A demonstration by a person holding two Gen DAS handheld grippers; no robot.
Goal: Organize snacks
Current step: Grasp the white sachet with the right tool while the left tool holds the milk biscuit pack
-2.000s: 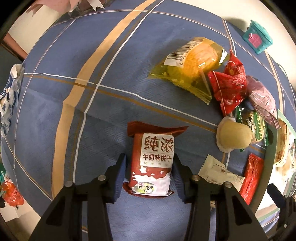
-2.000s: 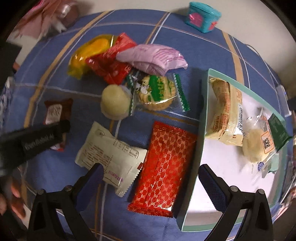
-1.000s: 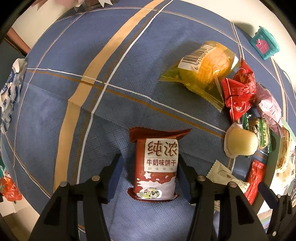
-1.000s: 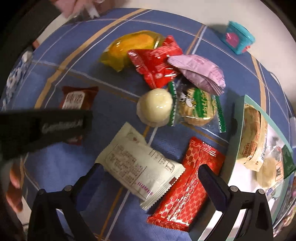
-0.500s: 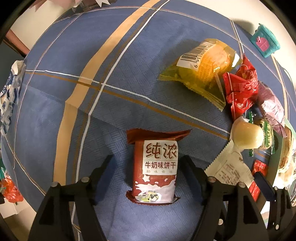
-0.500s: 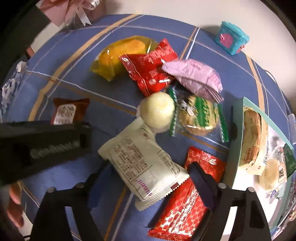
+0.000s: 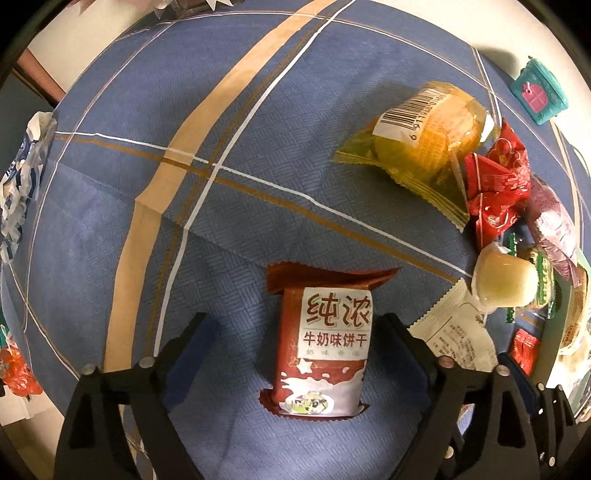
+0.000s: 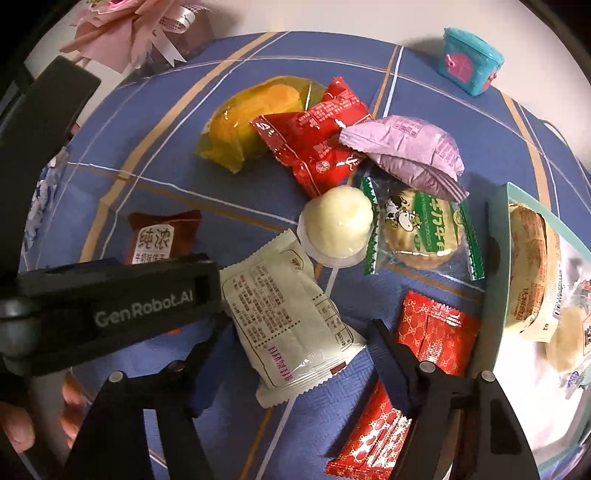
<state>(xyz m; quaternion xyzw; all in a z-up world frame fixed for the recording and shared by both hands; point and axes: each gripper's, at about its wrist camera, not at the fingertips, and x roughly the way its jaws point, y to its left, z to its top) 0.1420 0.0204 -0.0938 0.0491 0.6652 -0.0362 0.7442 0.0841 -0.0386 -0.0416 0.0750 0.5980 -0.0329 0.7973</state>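
Observation:
A brown milk-biscuit pack (image 7: 325, 343) lies flat on the blue cloth between the open fingers of my left gripper (image 7: 295, 328), untouched; it also shows in the right wrist view (image 8: 162, 236). My right gripper (image 8: 291, 339) is open around a white sachet (image 8: 284, 314), fingers on either side, not visibly pressing it. A red patterned pack (image 8: 406, 376) lies right of it, beside a teal-rimmed tray (image 8: 495, 258) holding wrapped cakes. A round white jelly cup (image 8: 336, 221), green cookie pack (image 8: 421, 229), purple pack (image 8: 406, 151), red pack (image 8: 317, 144) and yellow cake (image 8: 251, 118) lie beyond.
The left gripper's black body (image 8: 110, 299) crosses the left of the right wrist view. A small teal box (image 8: 469, 66) and a pink bouquet (image 8: 133, 26) stand at the table's far edge. Blue-white wrappers (image 7: 18, 177) lie at the left edge.
My left gripper opened and pulled back, leaving the biscuit pack on the cloth. My right gripper moved left and forward over the white sachet, its fingers narrowing around it.

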